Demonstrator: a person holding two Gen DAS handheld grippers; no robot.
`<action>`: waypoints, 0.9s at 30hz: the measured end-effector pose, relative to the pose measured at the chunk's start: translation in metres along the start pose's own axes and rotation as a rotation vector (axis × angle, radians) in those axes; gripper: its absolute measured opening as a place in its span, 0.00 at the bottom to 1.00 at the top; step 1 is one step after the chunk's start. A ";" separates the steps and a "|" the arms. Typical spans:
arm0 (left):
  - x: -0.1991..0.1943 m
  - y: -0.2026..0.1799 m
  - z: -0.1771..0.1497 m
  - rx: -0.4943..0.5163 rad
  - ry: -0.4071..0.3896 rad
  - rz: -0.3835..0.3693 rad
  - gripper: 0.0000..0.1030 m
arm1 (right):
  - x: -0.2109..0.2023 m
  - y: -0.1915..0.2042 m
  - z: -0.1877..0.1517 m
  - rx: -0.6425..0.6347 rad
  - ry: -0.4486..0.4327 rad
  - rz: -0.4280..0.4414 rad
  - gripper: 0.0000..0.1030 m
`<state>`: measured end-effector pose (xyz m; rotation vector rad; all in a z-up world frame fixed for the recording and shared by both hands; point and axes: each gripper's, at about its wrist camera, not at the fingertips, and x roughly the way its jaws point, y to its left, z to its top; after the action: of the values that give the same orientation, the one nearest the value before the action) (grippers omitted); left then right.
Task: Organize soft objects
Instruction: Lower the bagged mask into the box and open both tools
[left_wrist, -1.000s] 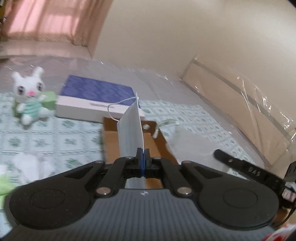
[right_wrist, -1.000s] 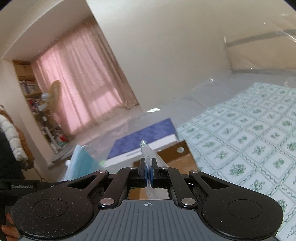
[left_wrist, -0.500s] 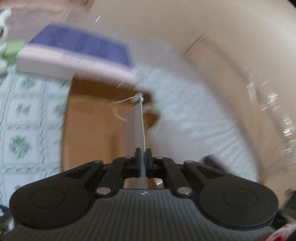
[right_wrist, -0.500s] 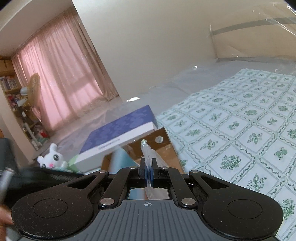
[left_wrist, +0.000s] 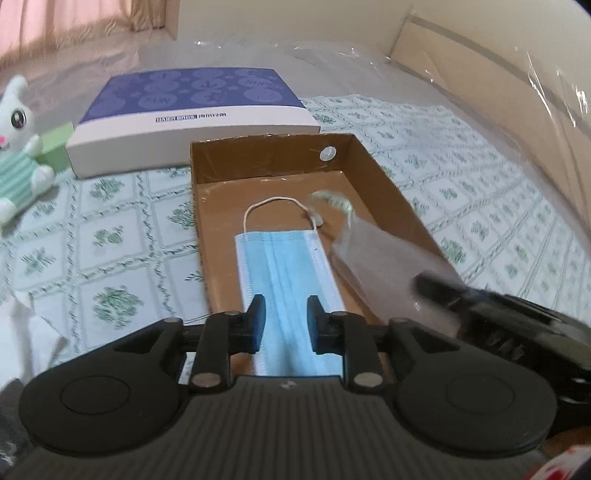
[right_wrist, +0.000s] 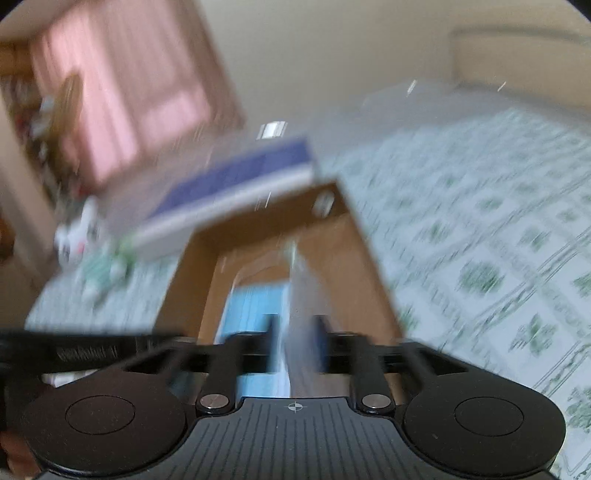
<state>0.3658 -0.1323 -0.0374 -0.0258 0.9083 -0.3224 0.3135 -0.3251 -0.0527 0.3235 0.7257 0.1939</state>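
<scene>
Your left claw (left_wrist: 283, 317) stands open with nothing between its fingers, hovering just over the near end of the mask (left_wrist: 288, 273). The mask lies flat on the floor of the box (left_wrist: 388, 192), lengthwise, its ear loop (left_wrist: 273, 201) spread toward the far wall. That one looks placed.

Your right claw (right_wrist: 297, 343) is harder to read. The right wrist view is badly blurred; its fingers look parted, with the clear wrapper (left_wrist: 384, 273) passing between them, but you cannot tell whether they pinch it. In the left view the right claw (left_wrist: 436, 284) comes in over the box's right wall with the wrapper hanging at its tip, above the box's right side and beside the mask.

Both things are featherlight and limp. The mask is pleated cloth with no stiffness: take it by a short edge or at the loop's root, not mid-panel, or it folds. The wrapper is thin, slick film; it will likely slide from a loose pinch and drift as it falls, so lower it close to the box floor before letting go.

Outside the box sit a blue-lidded carton (left_wrist: 192, 110), touching the box's far wall, and a plush rabbit (left_wrist: 18, 147) on the patterned cloth (left_wrist: 110, 236).
</scene>
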 end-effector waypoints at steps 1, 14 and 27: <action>-0.003 -0.001 -0.003 0.013 -0.001 0.008 0.27 | 0.000 0.000 -0.003 0.003 0.005 0.003 0.60; -0.048 0.004 -0.026 0.032 -0.021 0.019 0.37 | -0.042 0.019 -0.019 -0.094 0.020 -0.022 0.60; -0.113 0.003 -0.054 0.021 -0.063 0.029 0.40 | -0.097 0.046 -0.029 -0.123 -0.005 -0.014 0.60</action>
<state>0.2606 -0.0910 0.0159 -0.0038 0.8419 -0.3025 0.2201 -0.3037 0.0031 0.2015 0.7079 0.2236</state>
